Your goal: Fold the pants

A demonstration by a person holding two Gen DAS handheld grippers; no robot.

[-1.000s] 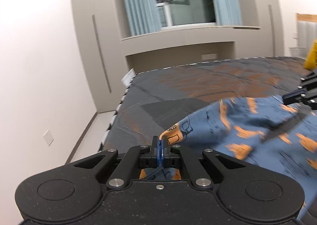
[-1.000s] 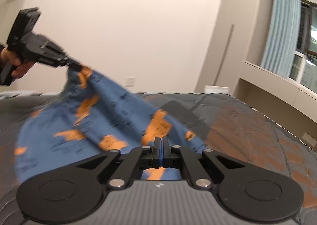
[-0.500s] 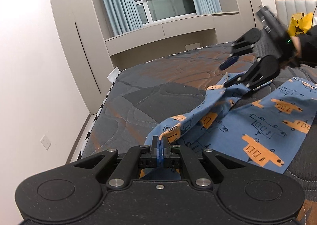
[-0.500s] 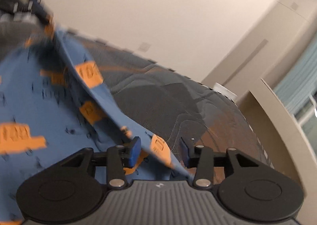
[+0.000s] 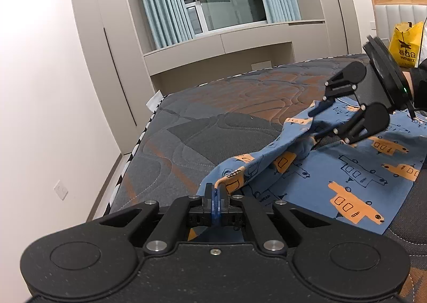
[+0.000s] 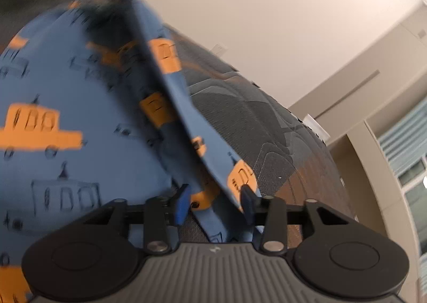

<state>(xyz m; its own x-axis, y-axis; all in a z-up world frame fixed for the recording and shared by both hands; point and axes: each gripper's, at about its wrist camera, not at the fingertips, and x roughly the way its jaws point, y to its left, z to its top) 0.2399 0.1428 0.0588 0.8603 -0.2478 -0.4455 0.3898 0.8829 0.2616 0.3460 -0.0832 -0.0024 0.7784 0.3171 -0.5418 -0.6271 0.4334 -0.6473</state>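
The blue pants (image 5: 333,169) with orange bus prints are spread over the right side of the bed (image 5: 213,121); a near corner is pinched tight in the left gripper (image 5: 214,196); the right gripper (image 6: 213,203) is seen spread wide, a raised fold of fabric passing loosely between its jaws, not clamped.

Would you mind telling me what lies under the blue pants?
The pants lie on the grey and orange mattress, bare beside them. Anything directly beneath is covered by the cloth.
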